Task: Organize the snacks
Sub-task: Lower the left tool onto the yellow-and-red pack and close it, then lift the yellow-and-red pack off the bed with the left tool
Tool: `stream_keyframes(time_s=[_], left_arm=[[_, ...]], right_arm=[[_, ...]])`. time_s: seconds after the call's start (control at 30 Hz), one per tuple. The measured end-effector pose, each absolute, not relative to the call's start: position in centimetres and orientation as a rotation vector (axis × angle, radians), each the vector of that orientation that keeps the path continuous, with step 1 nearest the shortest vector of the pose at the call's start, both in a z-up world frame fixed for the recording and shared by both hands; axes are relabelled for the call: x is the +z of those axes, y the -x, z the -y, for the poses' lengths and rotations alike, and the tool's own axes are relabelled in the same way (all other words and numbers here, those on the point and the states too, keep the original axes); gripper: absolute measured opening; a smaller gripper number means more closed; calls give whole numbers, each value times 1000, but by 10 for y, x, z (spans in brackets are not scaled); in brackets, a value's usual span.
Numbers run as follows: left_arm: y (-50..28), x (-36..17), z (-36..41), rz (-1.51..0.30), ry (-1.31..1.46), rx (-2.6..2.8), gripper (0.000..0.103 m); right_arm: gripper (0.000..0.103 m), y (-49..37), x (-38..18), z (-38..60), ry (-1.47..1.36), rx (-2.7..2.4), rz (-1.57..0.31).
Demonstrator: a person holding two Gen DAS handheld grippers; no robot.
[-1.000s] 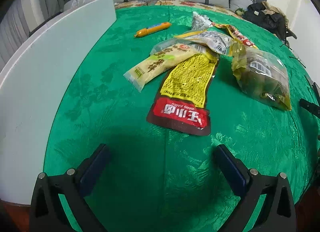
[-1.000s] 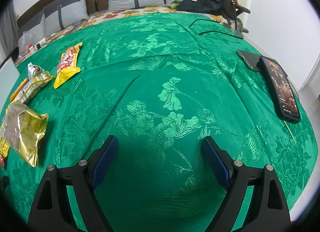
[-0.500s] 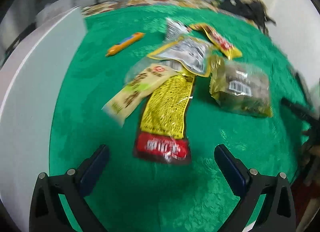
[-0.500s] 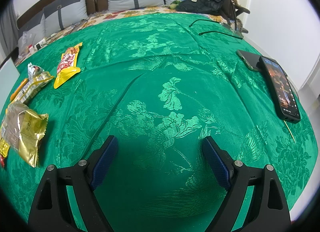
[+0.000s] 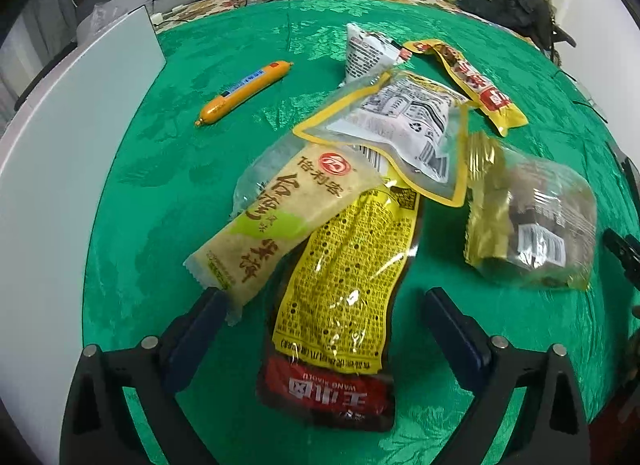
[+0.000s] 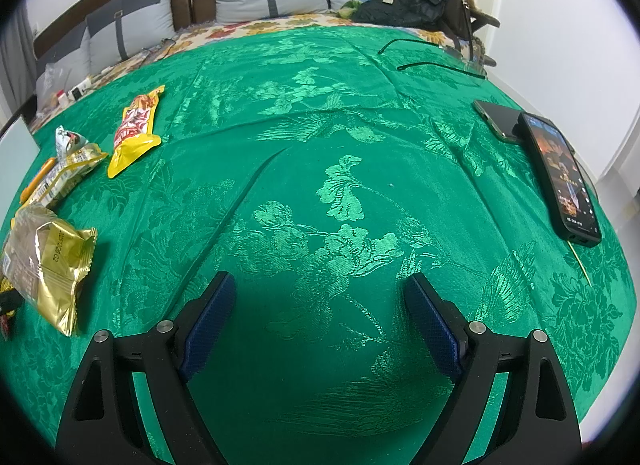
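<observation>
1. my left claw (image 5: 320, 317) hangs over the snack heap on the green cloth (image 5: 168, 169); its jaws are closing but not clenched, and the pads press on nothing.
2. the red-and-yellow pack (image 5: 340, 305) lies between those fingers, red end nearest me; the left finger (image 5: 192, 329) is just beside the corner of the beige bar (image 5: 276, 217), and i cannot tell if they touch.
3. the beige bar lies partly over the red-and-yellow pack; a clear yellow-rimmed pouch (image 5: 404, 121) overlaps their far ends.
4. a gold bag (image 5: 528, 221) lies toward the cloth's right edge, apart from the heap.
5. further off lie a sausage (image 5: 244, 93) toward the left edge beside a white board (image 5: 60, 153), a small white packet (image 5: 368, 51) and a yellow strip (image 5: 468, 81).
6. my right claw (image 6: 320, 317) is released over bare cloth, nothing between its fingers.
7. two phones (image 6: 560, 169) lie at the right edge.
</observation>
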State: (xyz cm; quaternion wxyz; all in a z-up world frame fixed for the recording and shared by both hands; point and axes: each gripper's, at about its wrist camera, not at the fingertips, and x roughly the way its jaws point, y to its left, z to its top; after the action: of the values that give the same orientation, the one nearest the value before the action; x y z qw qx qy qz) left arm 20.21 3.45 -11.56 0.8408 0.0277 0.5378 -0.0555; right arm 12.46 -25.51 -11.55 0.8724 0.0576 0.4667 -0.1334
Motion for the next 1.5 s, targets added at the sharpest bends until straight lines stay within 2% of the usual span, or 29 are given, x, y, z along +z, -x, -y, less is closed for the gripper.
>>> stream_keyframes(time_s=[0.1,0.17,0.37,0.5,0.93,1.0,1.07,1.17,1.5], left_arm=[[-200,-115,-35,-1127,-70,-98,90],[-197,-113,-38,-1122,-64,-96,78],[-190,-107,-42,-1126,-50,-91,54],[-188,-103,-47,-1130,-21,-95,47],[-130,-98,-57,-1258,-43,-120,47],[-127,-100,-57,-1272,-30,-131,50],[-128,-105,-53,-1277,-54,-135,69],[-132,-110,-41,-1252,-115,-143,76],[-152,-111,-25,-1239,-130,-202,71]], right_arm=[[90,-125,-115,255,-120,-279,-975],[90,-125,-115,255,-120,-279,-975],[90,-124,-115,255,-120,-279,-975],[90,-124,-115,255,-120,-278,-974],[90,-124,-115,255,-121,-280,-975],[90,-124,-115,255,-122,-283,-975],[90,-124,-115,255,-121,-282,-975],[90,-124,-115,255,-120,-279,-974],[90,-123,-115,254,-118,-277,-971]])
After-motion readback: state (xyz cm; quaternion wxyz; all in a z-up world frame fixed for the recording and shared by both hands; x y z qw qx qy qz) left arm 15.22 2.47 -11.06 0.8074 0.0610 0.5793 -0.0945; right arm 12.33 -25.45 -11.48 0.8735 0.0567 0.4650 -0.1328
